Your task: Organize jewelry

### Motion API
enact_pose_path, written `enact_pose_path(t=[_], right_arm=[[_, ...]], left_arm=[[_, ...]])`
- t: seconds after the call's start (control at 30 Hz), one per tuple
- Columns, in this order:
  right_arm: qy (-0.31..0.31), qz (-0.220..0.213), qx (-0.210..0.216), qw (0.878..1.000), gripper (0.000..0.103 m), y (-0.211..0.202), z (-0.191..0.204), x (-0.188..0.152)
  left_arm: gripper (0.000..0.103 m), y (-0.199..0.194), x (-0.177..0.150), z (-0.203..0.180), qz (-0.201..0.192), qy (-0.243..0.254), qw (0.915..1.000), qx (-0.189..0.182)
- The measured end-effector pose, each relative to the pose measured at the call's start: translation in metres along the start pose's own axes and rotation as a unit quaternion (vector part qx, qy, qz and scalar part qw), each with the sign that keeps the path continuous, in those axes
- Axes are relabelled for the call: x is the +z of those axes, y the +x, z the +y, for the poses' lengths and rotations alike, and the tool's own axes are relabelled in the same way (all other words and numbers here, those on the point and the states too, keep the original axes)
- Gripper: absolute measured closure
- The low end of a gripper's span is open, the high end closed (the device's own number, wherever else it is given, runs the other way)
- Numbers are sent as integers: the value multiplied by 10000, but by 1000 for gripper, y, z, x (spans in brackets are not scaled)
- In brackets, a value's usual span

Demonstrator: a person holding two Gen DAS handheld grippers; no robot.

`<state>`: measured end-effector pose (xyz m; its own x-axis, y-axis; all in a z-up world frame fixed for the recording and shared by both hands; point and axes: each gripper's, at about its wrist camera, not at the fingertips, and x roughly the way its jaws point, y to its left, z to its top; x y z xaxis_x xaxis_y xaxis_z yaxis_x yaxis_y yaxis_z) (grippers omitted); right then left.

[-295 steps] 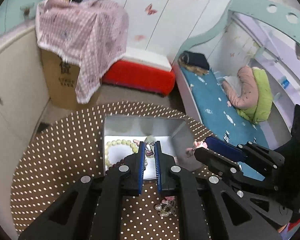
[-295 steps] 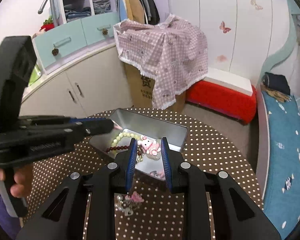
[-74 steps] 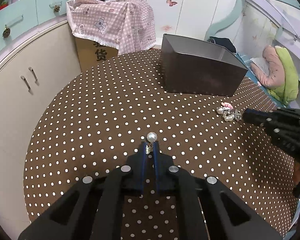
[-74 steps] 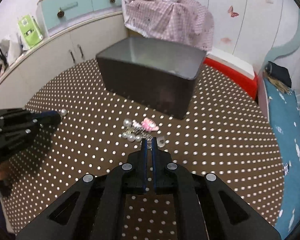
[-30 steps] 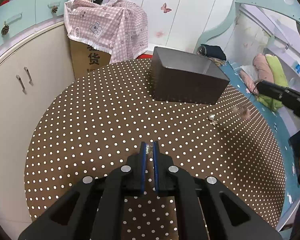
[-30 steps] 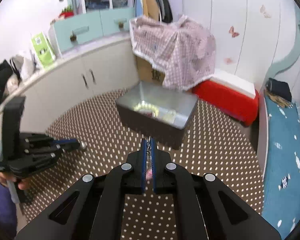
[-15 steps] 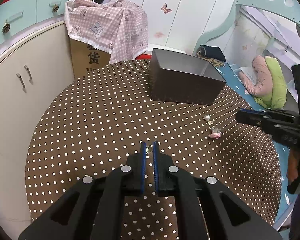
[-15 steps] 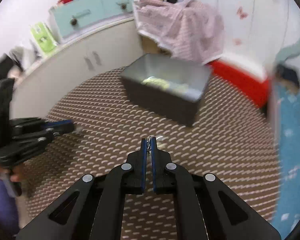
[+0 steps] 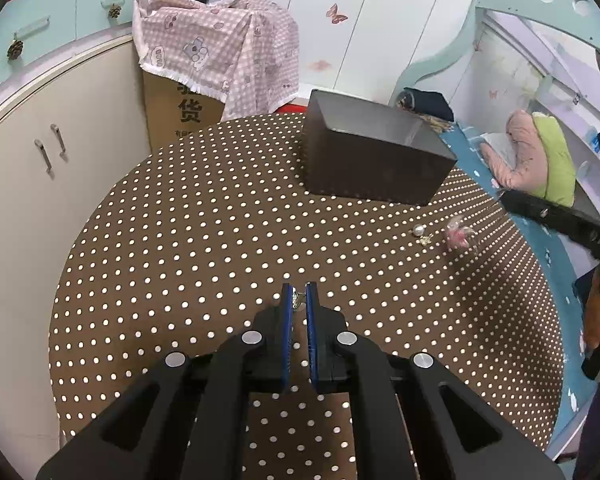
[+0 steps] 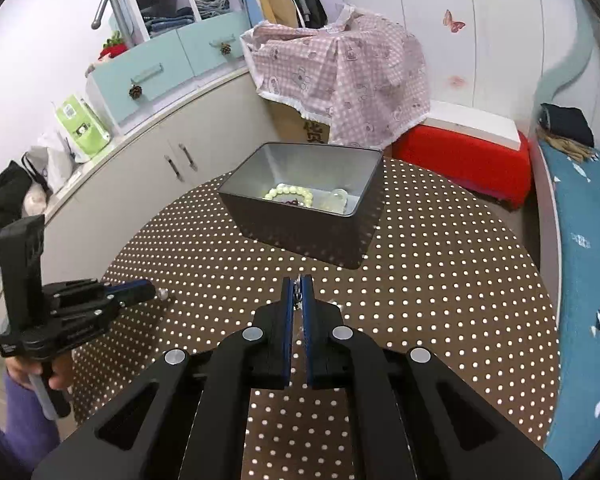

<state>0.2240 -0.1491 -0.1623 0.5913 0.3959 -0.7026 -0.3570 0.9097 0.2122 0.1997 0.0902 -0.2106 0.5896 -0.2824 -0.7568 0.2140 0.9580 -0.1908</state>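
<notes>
A dark metal box [image 10: 312, 236] stands at the far side of the round dotted table [image 9: 180, 240]. It holds a pale green bead bracelet [image 10: 290, 193] and other pieces. My left gripper [image 9: 299, 292] is shut on a pearl earring [image 9: 298, 300], low over the near left of the table; the pearl [image 10: 163, 293] shows at the left gripper [image 10: 150, 291]. My right gripper [image 10: 299, 282] is shut on the metal clasp of a pink charm. The blurred pink charm [image 9: 458, 236] hangs under the right gripper [image 9: 502, 194]. A second pearl earring [image 9: 419, 231] lies on the cloth beside it.
A cardboard carton under a pink checked cloth [image 9: 220, 52] and a red stool [image 10: 460, 156] stand behind the table. White cupboards [image 9: 40, 160] run along the left, a bed [image 10: 580, 240] along the right. A hand [image 10: 56, 380] in a purple sleeve holds the left gripper.
The right gripper has shifted and rolled, and its view is sharp again. The pink charm has moved right and away from the left camera. The left gripper has kept still with the earring.
</notes>
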Motion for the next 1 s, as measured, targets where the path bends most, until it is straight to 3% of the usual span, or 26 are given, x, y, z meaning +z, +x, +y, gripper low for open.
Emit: enact_pose_path(t=[0.03, 0.07, 0.1, 0.13, 0.17, 0.23, 0.27, 0.33, 0.37, 0.4, 0.43, 0.47, 0.5, 0.53, 0.57, 0.6, 0.63, 0.7, 0.77, 0.8, 0.83, 0.87, 0.9, 0.93, 0.97, 1.0], right_arm=[[-8, 24, 0, 10000, 98, -3, -3, -3], [265, -118, 664, 9974, 98, -10, -8, -2], [336, -259, 776, 9961, 98, -17, -8, 0], [-44, -227, 26, 9997, 98, -14, 1, 5], [-217, -74, -198, 9995, 98, -9, 3, 6], [188, -65, 447, 9988, 98, -10, -6, 8], [130, -167, 99, 9997, 98, -14, -5, 8], [247, -39, 530, 9983, 98, -10, -8, 6], [72, -35, 100, 9999, 98, -9, -4, 5], [74, 45, 141, 9999, 98, -6, -5, 5], [449, 50, 941, 9945, 98, -5, -14, 5], [471, -12, 864, 9951, 98, -6, -15, 4], [99, 39, -98, 9999, 98, -2, -9, 3], [154, 99, 22, 9998, 98, 1, -12, 0], [480, 75, 807, 9956, 98, -1, -17, -1], [432, -127, 712, 9964, 98, -10, -15, 0], [223, -208, 225, 9993, 98, -11, -10, -1], [551, -109, 813, 9951, 98, -9, -19, 2], [185, -145, -17, 9997, 98, -12, -13, 2], [478, -40, 690, 9965, 98, -10, -18, 1], [570, -39, 876, 9945, 98, -9, -19, 0], [329, -77, 303, 9990, 98, -9, -15, -1], [254, 37, 208, 9995, 98, -6, -15, -3], [419, 100, 566, 9975, 98, -4, -19, -6], [448, 69, 570, 9973, 98, -4, -20, -9], [325, 52, 187, 9993, 98, -3, -19, -11]], left_arm=[[98, 1, 0, 0, 22, 5, 10000, 14], [98, 2, 0, 1, 37, -15, 10000, 42], [98, 2, 0, 1, 38, -32, 10000, 38], [98, 3, 0, 2, 47, -43, 10000, 29], [98, 4, 0, 1, 64, -42, 10000, 45], [98, 5, 1, 1, 67, -45, 10000, 49], [98, 5, 0, 0, 60, -37, 10000, 39], [98, 6, 0, 0, 76, -16, 10000, 48], [98, 7, 0, 1, 84, -20, 9999, 75], [98, 7, 0, 0, 91, -15, 9999, 69], [98, 8, 0, 0, 103, -6, 9999, 67], [98, 8, 0, 0, 113, -4, 9999, 84], [98, 8, 0, 0, 114, -6, 9999, 91], [98, 9, 0, 0, 115, -16, 9999, 86], [98, 9, 0, 0, 118, -14, 9999, 79], [98, 9, 0, -1, 118, 2, 9999, 78], [98, 9, 0, 0, 113, 7, 9999, 88], [98, 11, 0, 1, 141, -49, 9999, 82], [97, 11, 0, 0, 118, -47, 9999, 65], [97, 10, 1, -2, 117, -35, 9999, 58], [97, 10, 1, -3, 103, -27, 9999, 69], [97, 10, 2, -5, 81, -1, 9999, 67], [97, 10, 3, -8, 61, 31, 10000, 61], [97, 9, 4, -11, 52, 59, 10000, 27], [97, 9, 4, -15, 50, 97, 9999, -11], [97, 9, 5, -18, 41, 127, 9999, -19]])
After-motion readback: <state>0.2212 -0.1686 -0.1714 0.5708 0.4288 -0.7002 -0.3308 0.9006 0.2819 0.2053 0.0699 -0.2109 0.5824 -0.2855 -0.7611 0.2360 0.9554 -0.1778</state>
